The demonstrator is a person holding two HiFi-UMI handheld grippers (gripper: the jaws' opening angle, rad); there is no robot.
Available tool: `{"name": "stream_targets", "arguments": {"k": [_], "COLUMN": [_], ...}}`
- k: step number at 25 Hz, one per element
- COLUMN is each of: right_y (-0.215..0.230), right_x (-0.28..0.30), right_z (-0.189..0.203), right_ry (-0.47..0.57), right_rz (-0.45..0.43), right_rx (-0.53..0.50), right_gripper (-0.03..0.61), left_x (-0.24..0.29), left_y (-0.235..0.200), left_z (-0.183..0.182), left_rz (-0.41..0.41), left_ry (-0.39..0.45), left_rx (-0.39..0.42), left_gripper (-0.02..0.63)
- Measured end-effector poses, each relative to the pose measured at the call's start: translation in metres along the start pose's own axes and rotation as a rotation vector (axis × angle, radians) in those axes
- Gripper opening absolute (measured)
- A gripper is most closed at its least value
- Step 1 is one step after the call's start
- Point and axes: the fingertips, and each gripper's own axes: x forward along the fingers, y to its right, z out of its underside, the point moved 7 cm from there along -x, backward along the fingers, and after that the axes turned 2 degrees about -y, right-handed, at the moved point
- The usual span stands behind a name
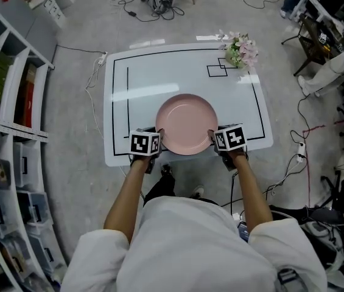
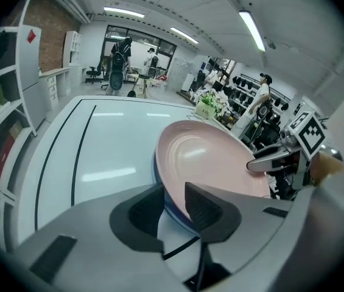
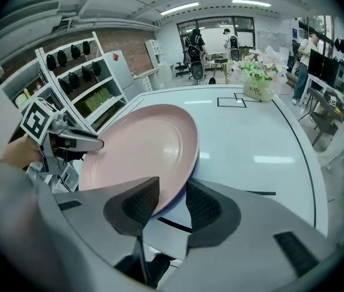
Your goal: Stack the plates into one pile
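Note:
A pink plate (image 1: 186,123) lies near the front edge of the white table (image 1: 153,72). It rests on a blue plate whose rim shows only in the gripper views (image 2: 173,215) (image 3: 175,210). My left gripper (image 1: 159,141) is at the plate's near-left rim and my right gripper (image 1: 213,137) at its near-right rim. In the left gripper view the jaws (image 2: 173,199) straddle the stacked rims, with a gap beside the left pad. In the right gripper view the jaws (image 3: 172,196) also straddle the pink plate (image 3: 141,151), with a thin gap by the right pad.
A small flower pot (image 1: 240,52) stands at the table's far right corner beside black marked squares. Shelving (image 1: 7,102) runs along the left. Cables lie on the floor around the table, and a person's sleeve (image 1: 336,66) shows at the far right.

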Motion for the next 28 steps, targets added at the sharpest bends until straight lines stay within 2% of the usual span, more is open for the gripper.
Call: {"name": "stream_targets", "arguments": {"k": [3, 5, 9, 11, 13, 15, 18, 20, 24, 26, 28], "right_y": [0.005, 0.01, 0.024, 0.031, 0.037, 0.041, 0.04, 0.034, 0.012, 0.003, -0.007], "right_x": [0.002, -0.002, -0.023, -0.038, -0.053, -0.068, -0.098, -0.124, -0.178, -0.202, -0.223], "right_z": [0.005, 0.004, -0.002, -0.008, -0.015, -0.024, -0.045, -0.061, -0.1, -0.117, -0.133], "right_ry": [-0.004, 0.013, 0.079, 0.131, 0.191, 0.247, 0.343, 0.428, 0.604, 0.679, 0.741], "right_rz": [0.024, 0.045, 0.079, 0.106, 0.135, 0.161, 0.151, 0.132, 0.141, 0.156, 0.168], "right_rx": [-0.007, -0.006, -0.004, -0.004, -0.007, -0.017, -0.03, -0.057, -0.2, -0.249, -0.293], "right_gripper": [0.159, 0.161, 0.163, 0.141, 0.095, 0.015, 0.014, 0.014, 0.014, 0.012, 0.012], "left_x": [0.003, 0.002, -0.013, -0.021, -0.03, -0.042, -0.07, -0.094, -0.144, -0.165, -0.185], "left_y": [0.003, 0.001, -0.007, -0.007, -0.003, 0.004, 0.017, 0.028, 0.052, 0.061, 0.066], "left_z": [0.001, 0.0, -0.009, -0.018, -0.029, -0.043, -0.069, -0.088, -0.124, -0.142, -0.159], "left_rz": [-0.024, -0.043, -0.057, -0.074, -0.062, -0.009, 0.074, 0.066, -0.122, -0.168, -0.167], "left_ry": [-0.012, 0.0, 0.092, 0.136, 0.206, 0.306, 0.459, 0.548, 0.701, 0.757, 0.803], "left_rx": [0.035, 0.027, -0.073, -0.066, -0.046, -0.044, -0.034, 0.06, 0.401, 0.472, 0.482], "left_gripper": [0.13, 0.152, 0.169, 0.169, 0.158, 0.105, 0.033, 0.024, 0.02, 0.02, 0.02]}}
